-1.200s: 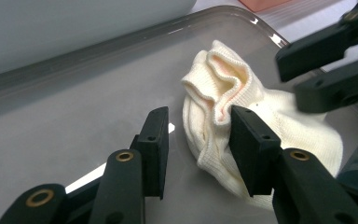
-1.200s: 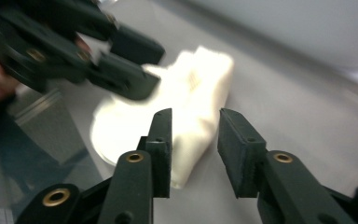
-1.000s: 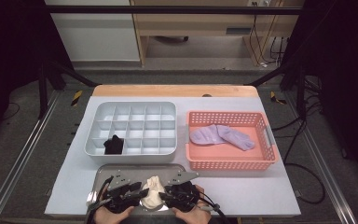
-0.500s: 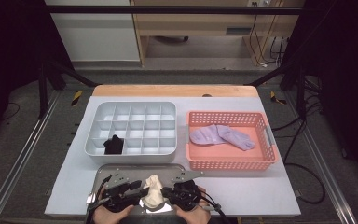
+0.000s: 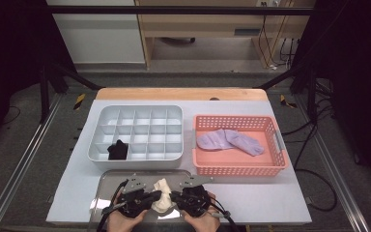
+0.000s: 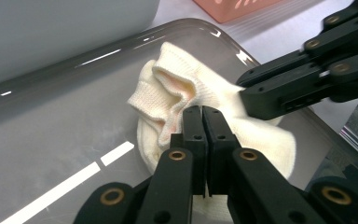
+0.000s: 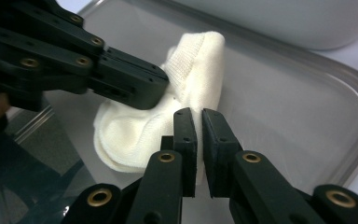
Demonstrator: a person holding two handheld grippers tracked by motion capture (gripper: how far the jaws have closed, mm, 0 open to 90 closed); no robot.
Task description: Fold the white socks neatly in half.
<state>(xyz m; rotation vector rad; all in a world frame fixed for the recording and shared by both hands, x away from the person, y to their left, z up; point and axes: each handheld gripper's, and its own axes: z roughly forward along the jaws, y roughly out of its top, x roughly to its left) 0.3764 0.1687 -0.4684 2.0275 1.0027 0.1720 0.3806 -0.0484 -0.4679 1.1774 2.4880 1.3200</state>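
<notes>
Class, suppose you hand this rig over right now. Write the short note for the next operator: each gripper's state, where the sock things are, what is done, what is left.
Left gripper: jaws have just closed, pinching a fold of the cream sock.
Right gripper: shut on the same sock's edge from the other side.
The sock lies bunched on the metal tray at the near table edge, between both grippers.
Done, by the look of it: one black sock sits in a front compartment of the grey divided box.
Left: probably finish folding the cream sock and put it in a compartment; the purple socks wait in the pink basket.
</notes>
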